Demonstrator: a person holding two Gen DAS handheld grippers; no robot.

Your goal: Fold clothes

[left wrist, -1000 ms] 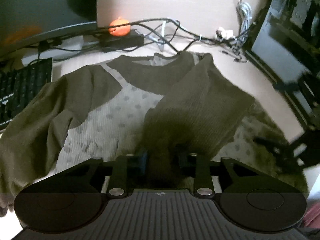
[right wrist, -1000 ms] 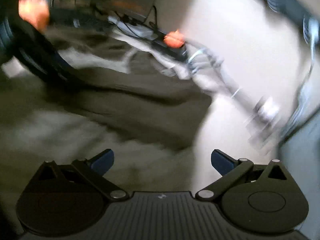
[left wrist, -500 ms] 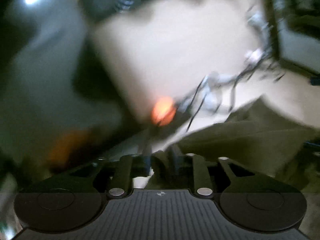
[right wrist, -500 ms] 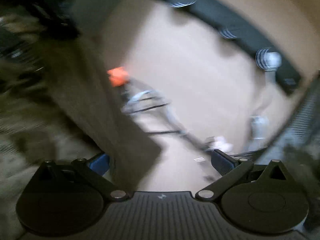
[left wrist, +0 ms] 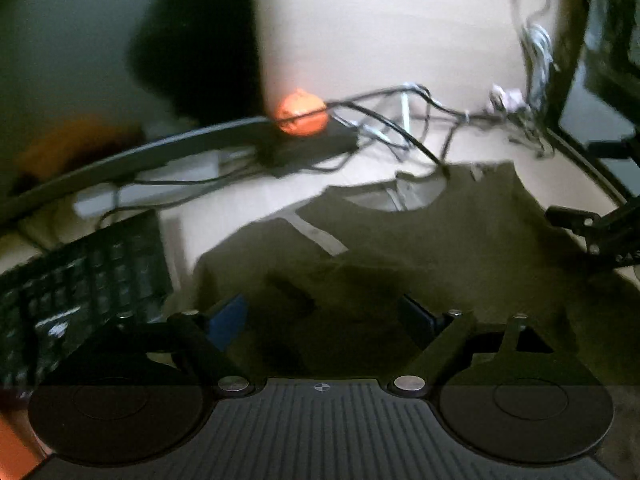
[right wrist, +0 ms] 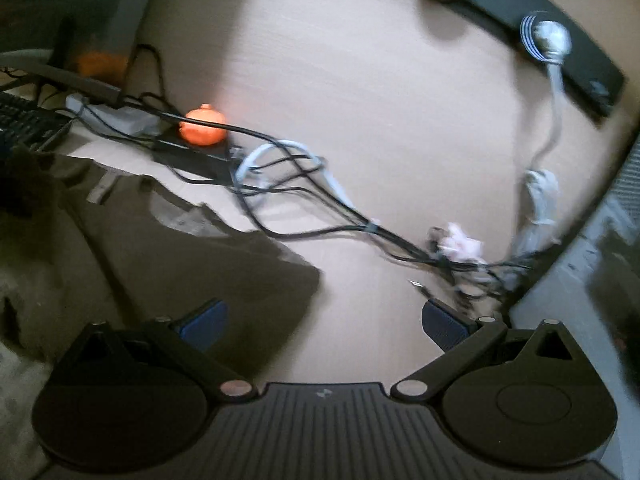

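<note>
An olive-brown sweater [left wrist: 420, 248] with a pale collar lies flat on the light desk, its sleeves folded over the body. My left gripper [left wrist: 320, 320] is open just above the sweater's near part, holding nothing. In the right wrist view the sweater [right wrist: 180, 256] fills the lower left, its shoulder corner ending on bare desk. My right gripper [right wrist: 320, 320] is open and empty, left finger over the sweater's edge, right finger over bare desk. The right gripper also shows at the right edge of the left wrist view [left wrist: 592, 228].
A black keyboard [left wrist: 80, 288] lies left of the sweater. An orange ball [left wrist: 304, 114] sits on a black power brick among tangled cables [right wrist: 320, 208] at the back. A monitor base [left wrist: 140, 160] stands back left. Dark equipment [left wrist: 608, 40] stands at the right.
My left gripper has let go of the sleeve it was shut on, after carrying it across the sweater, and now stands open. The right gripper stayed open and swung round.
</note>
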